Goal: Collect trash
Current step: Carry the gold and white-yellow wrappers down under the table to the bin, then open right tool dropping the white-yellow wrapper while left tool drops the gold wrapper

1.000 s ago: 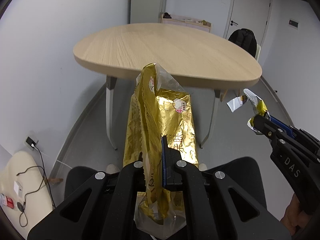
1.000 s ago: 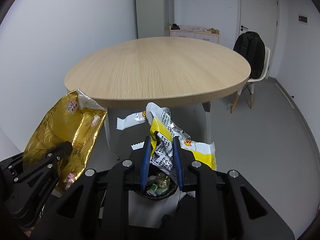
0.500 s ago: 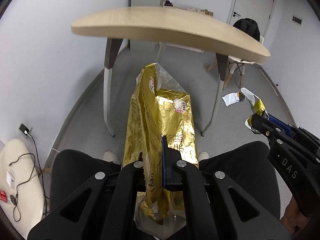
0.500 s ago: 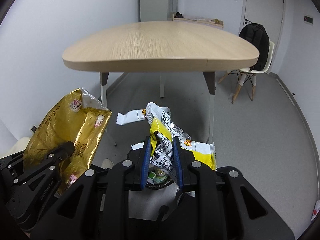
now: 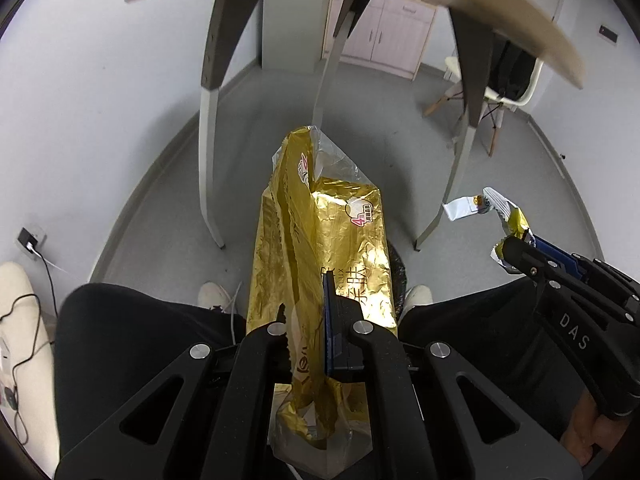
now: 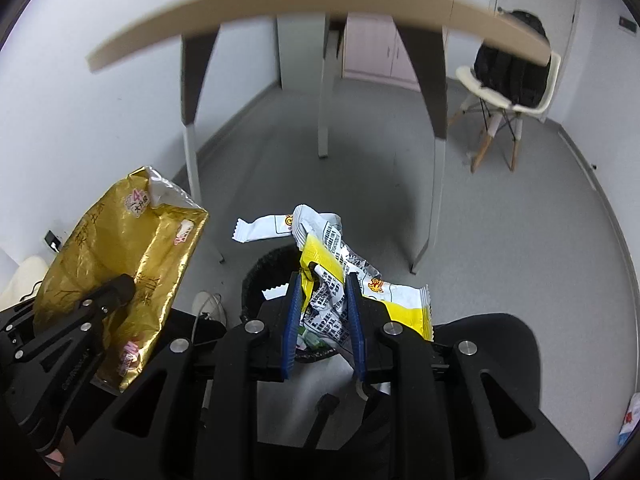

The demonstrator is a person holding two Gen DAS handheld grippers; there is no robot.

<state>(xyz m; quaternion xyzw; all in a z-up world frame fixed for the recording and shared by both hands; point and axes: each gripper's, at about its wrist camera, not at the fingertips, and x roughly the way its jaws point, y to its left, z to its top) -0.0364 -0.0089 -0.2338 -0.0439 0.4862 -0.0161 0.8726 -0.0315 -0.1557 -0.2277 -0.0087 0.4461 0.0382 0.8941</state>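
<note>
- Both hands dropped below the table edge since the earlier frames, now over the bin on the floor.
- Left gripper clamped on gold bag, left of bin.
- Right gripper pinching crumpled wrappers above bin.
- Release looks next.

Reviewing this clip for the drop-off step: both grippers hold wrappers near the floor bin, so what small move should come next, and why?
Probably ease the right gripper a little lower over the black trash bin, then open. It is shut on the crumpled yellow-and-white wrappers, which hang over the bin's mouth, so they should fall in. The left gripper, shut on the gold foil bag, can follow.
</note>
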